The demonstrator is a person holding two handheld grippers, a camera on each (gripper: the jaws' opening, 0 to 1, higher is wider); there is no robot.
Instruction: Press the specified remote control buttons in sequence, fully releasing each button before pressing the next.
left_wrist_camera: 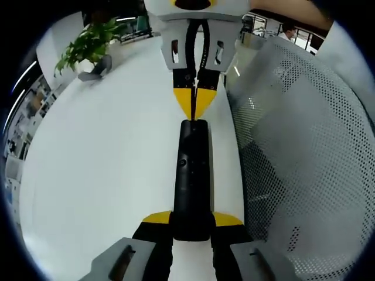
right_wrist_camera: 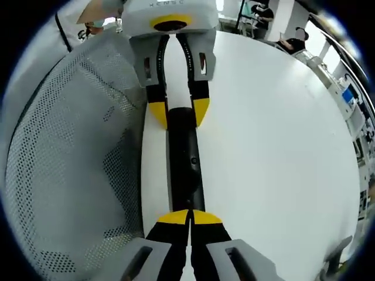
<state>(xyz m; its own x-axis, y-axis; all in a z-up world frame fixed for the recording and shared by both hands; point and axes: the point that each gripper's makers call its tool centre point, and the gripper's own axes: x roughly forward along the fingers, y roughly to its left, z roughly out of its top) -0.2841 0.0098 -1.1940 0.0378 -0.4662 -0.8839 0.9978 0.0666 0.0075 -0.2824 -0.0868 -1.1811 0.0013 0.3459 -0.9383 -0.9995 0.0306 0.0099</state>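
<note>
your left gripper has the near end of the black remote between its yellow-tipped jaws, which stand apart by the remote's width and appear to clamp it from both sides. the remote lies flat on the white table, running straight ahead from those jaws. your right gripper has its jaws closed tip to tip, holding nothing, with the tips resting on or just over the remote's opposite end; in the left gripper view the same tips come in from the far side as one yellow wedge. a white perforated mesh basket sits just beside the remote, to the right of your left gripper.

risks from here:
- closed tips make a narrow point; off centre on a button, it can slide off or catch a neighbour.
- i cannot read button labels; only one small round button mid-body shows, so confirm the target before pushing.
- pressing at the far end may tip or skid the remote if the left clamp is loose.
- lifting too little between presses leaves a button half down.
- drifting sideways risks bumping the basket.
- a potted plant stands far ahead left, well apart.
</note>
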